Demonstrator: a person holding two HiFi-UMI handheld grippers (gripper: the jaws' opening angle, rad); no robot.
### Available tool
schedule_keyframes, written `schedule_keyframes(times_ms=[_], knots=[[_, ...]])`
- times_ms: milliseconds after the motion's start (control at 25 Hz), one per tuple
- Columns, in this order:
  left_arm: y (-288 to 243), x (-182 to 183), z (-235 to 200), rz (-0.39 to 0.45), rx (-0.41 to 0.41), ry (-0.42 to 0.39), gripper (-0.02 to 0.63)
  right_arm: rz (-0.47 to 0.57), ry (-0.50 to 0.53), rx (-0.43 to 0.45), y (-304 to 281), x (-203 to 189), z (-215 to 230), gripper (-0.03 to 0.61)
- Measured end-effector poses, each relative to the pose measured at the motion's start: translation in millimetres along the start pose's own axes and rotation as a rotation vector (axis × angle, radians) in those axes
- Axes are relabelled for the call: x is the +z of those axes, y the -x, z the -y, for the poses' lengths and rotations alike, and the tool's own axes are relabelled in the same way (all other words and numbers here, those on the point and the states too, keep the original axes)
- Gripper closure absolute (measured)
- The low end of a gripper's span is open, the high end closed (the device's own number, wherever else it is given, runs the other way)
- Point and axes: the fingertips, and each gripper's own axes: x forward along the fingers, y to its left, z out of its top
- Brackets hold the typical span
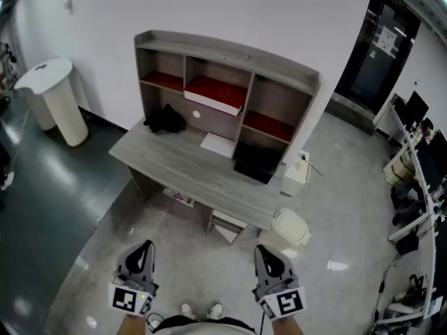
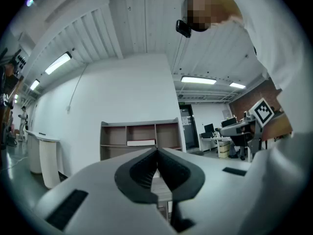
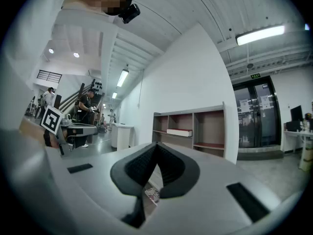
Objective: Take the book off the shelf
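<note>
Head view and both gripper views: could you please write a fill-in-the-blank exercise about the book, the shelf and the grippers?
1. The red book lies in the ____ compartment of the shelf.
2. The fingers of the left gripper and of the right gripper are ____, with nothing between them.
3. In the head view, the tall white bin stands to the ____ of the desk.
Missing words: middle; shut; left.
</note>
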Motion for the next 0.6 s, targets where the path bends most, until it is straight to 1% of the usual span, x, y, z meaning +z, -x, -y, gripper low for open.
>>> schedule_keyframes(times_ms=[160, 400, 480, 600], knots=[[8, 2, -8, 0.015, 0.007, 0.018, 0.597, -0.001, 0.022, 0.000, -5, 5, -10, 0.557], [16, -1, -35, 0.012, -0.041, 0.011, 0.597, 0.012, 0.037, -0.052, -13, 17, -30, 0.557], [15, -2, -40, 0.021, -0.052, 0.021, 0.597, 0.022, 0.021, -0.056, -14, 17, -36, 0.557], [14, -4, -44, 0.027, -0.074, 0.039, 0.597, 0.044, -0.031, -0.041, -17, 17, -43, 0.556]])
